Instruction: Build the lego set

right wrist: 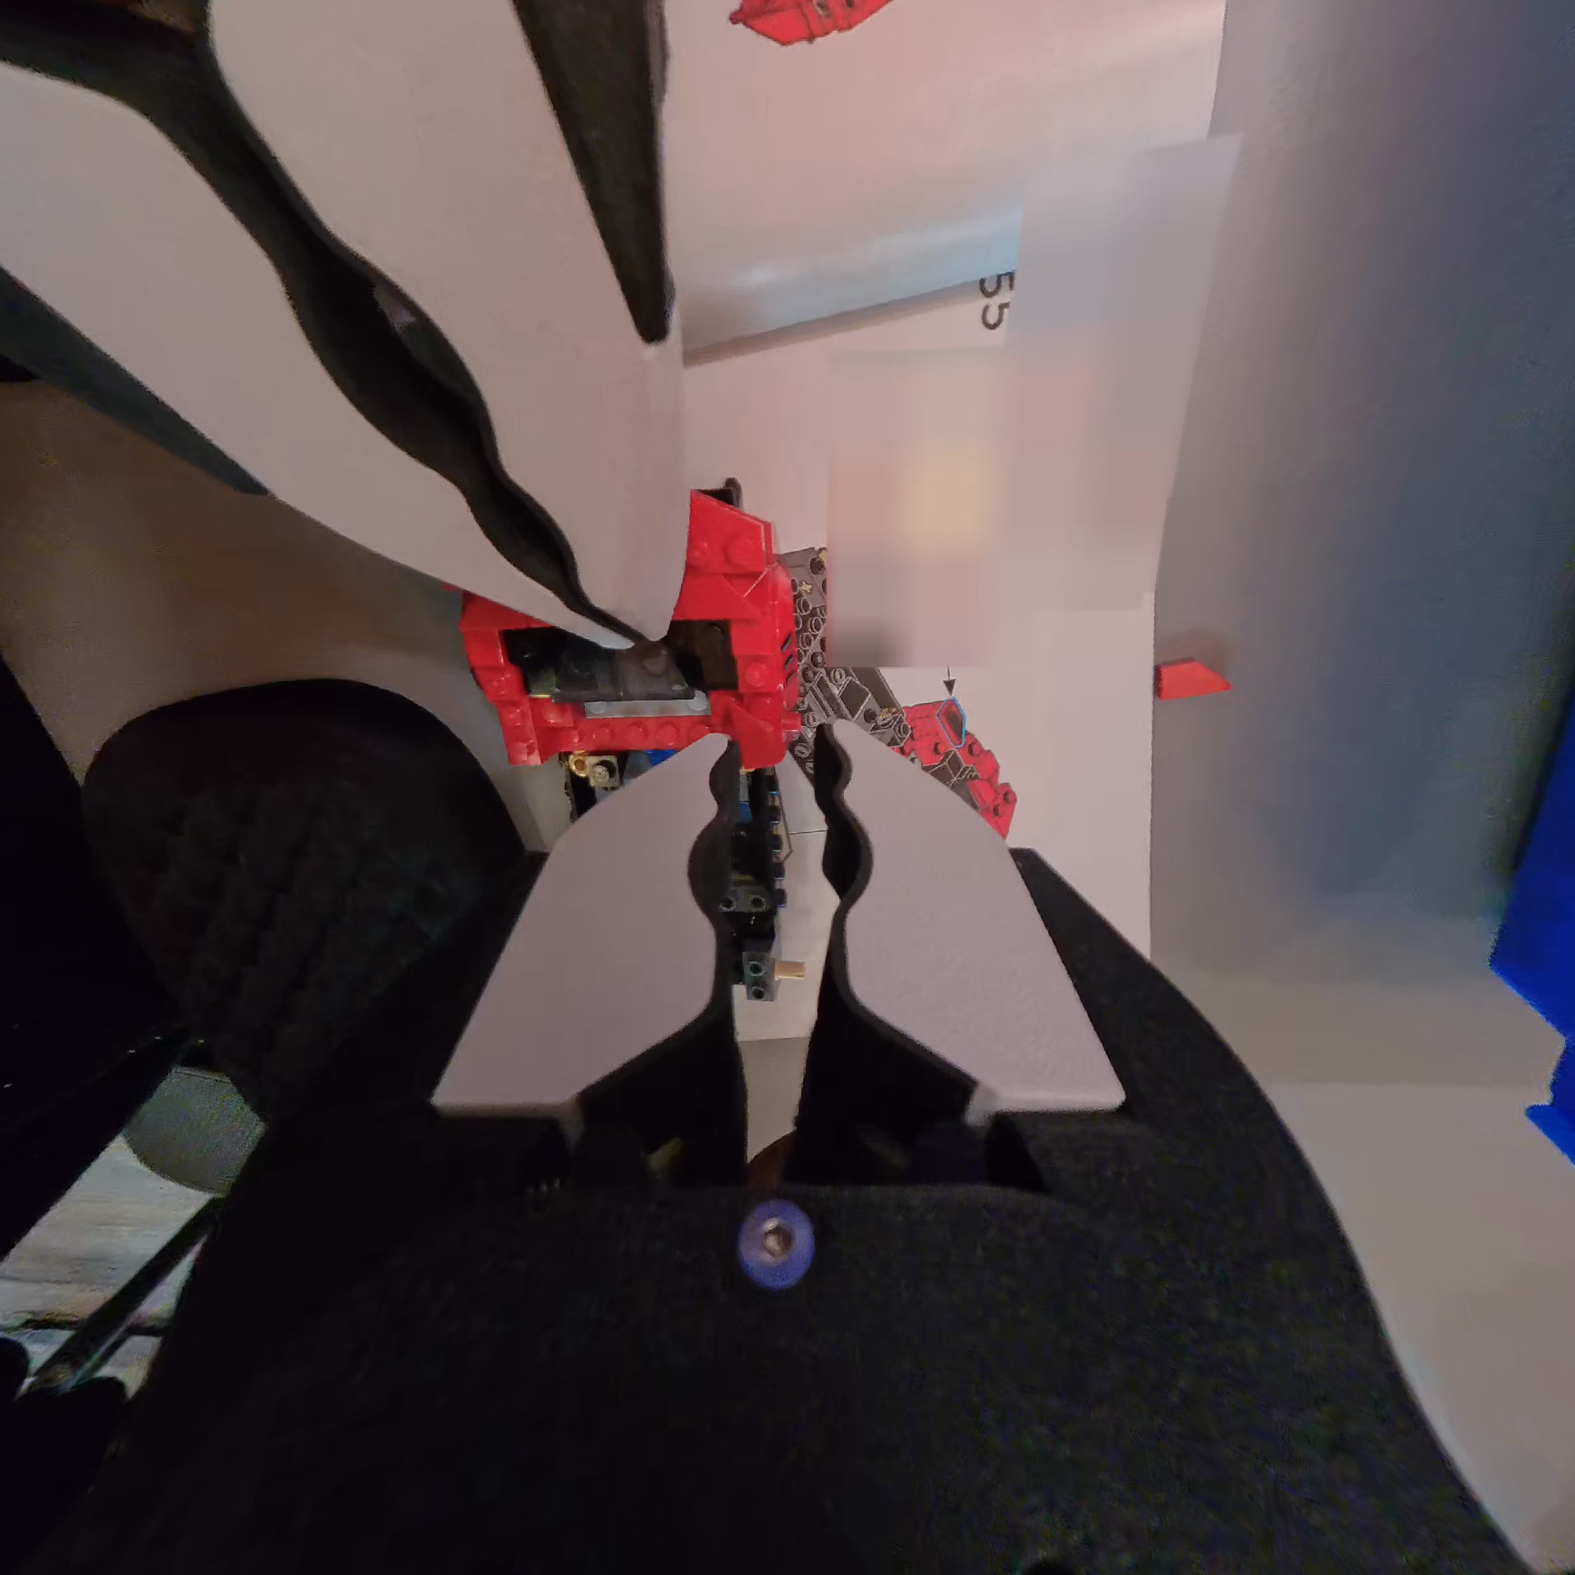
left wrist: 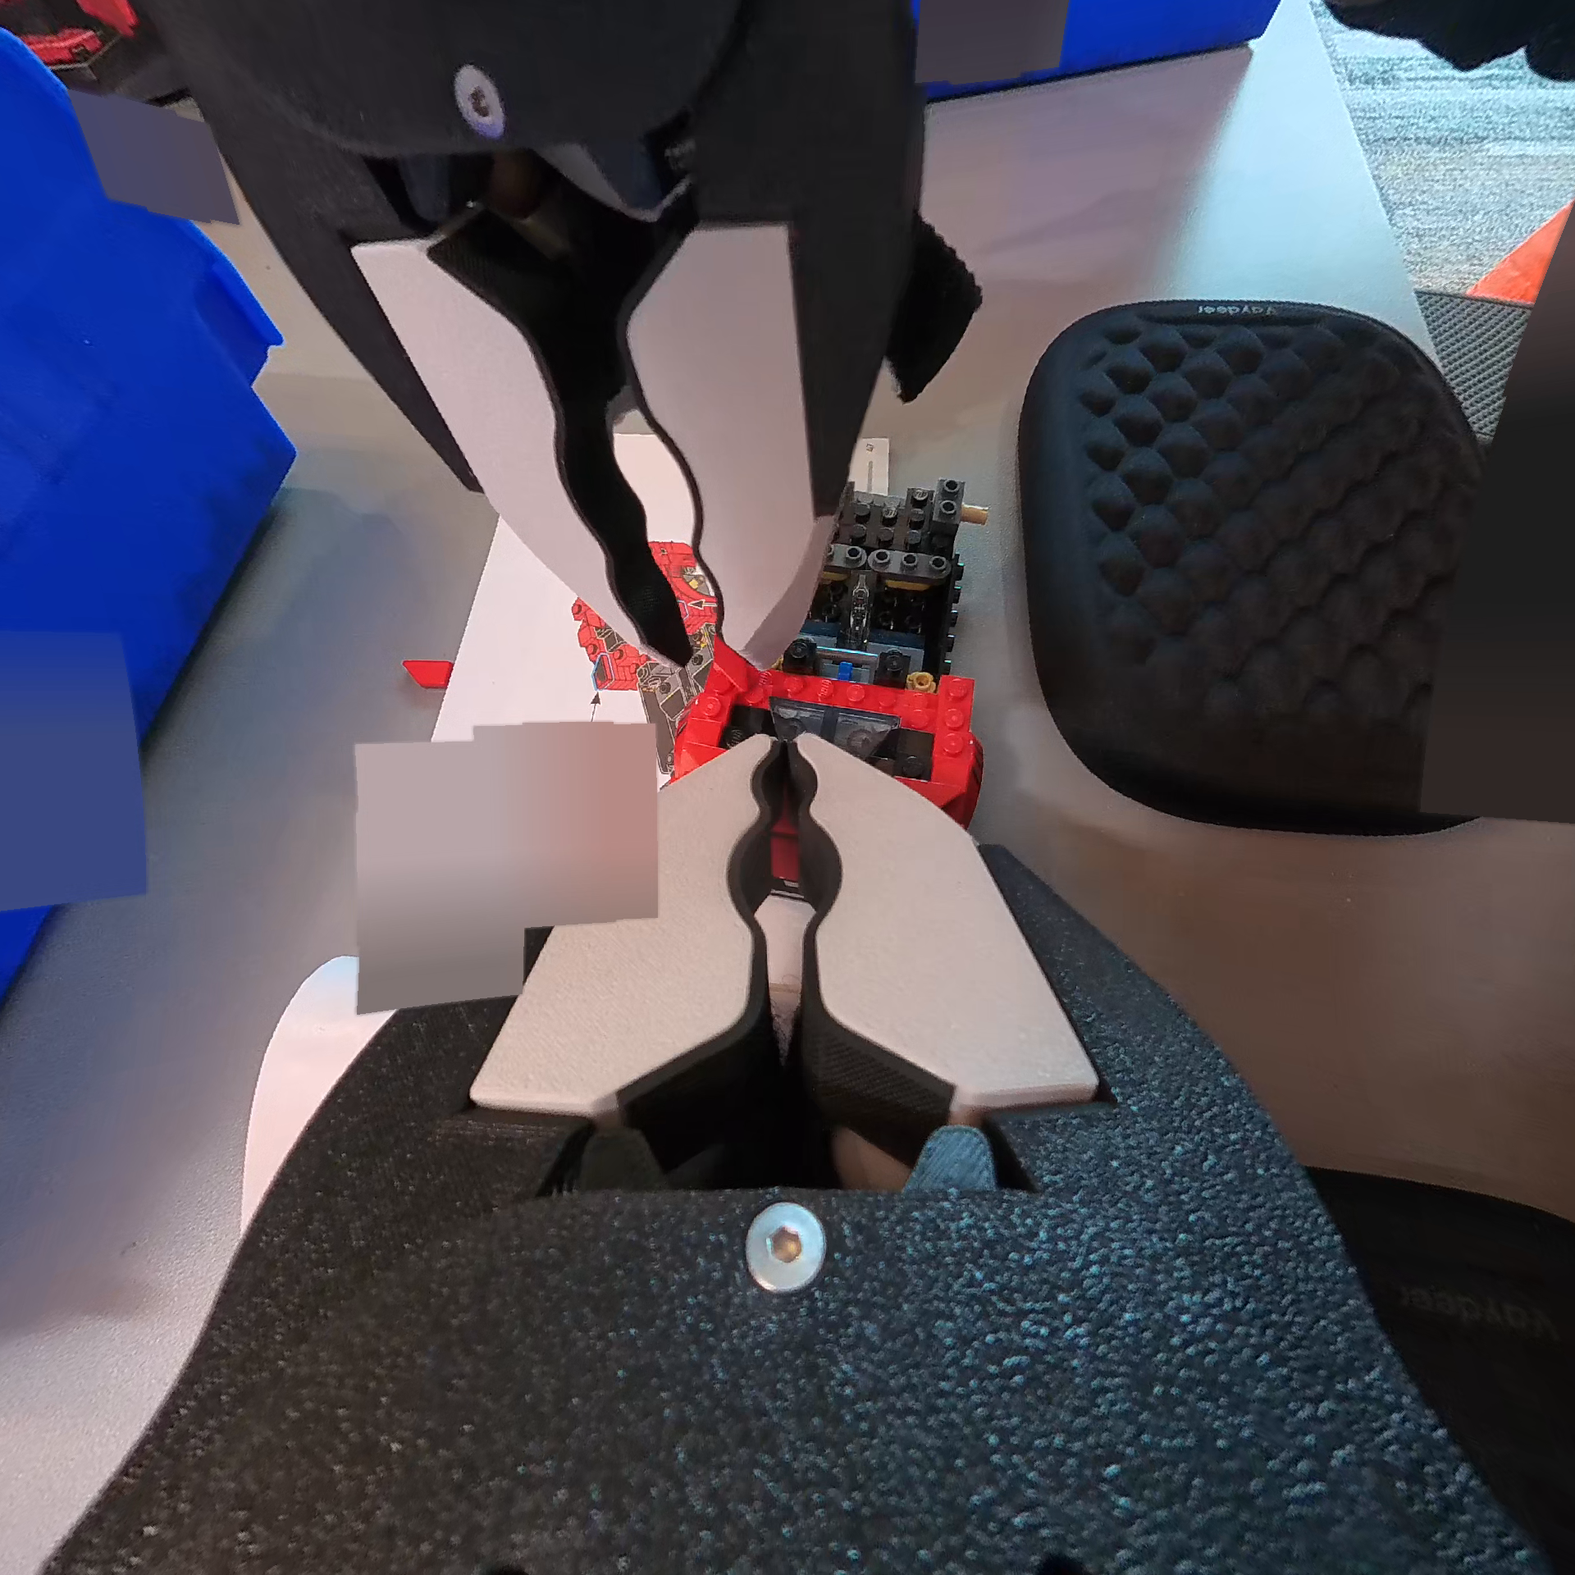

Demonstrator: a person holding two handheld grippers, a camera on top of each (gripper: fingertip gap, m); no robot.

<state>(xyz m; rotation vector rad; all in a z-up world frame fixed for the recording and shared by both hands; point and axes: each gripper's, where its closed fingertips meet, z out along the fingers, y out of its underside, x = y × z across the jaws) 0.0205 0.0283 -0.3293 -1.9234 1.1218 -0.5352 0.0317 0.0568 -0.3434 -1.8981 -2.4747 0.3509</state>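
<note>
A red and black lego car (left wrist: 861,692) stands partly on the open instruction booklet (left wrist: 528,614). It also shows in the right wrist view (right wrist: 750,588). My left gripper (left wrist: 784,748) is shut and empty. Its tips press down on a dark grey tile (left wrist: 831,724) in the car's red front section; the right wrist view shows this gripper (right wrist: 635,637) touching the tile (right wrist: 631,686). My right gripper (right wrist: 774,740) comes from the opposite side. Its jaws stand narrowly apart, closed around the car's red corner. It also shows in the left wrist view (left wrist: 720,660).
A small loose red slope piece (left wrist: 426,672) lies on the table beside the booklet, also in the right wrist view (right wrist: 1191,680). A black padded wrist rest (left wrist: 1236,554) lies close beside the car. A blue bin (left wrist: 111,426) stands on the other side. My two grippers' fingertips are within a few centimetres of each other. My right tips are roughly 8 centimetres from the small loose red slope piece (left wrist: 426,672). Seen from the right wrist view (right wrist: 1190,682) as well.
</note>
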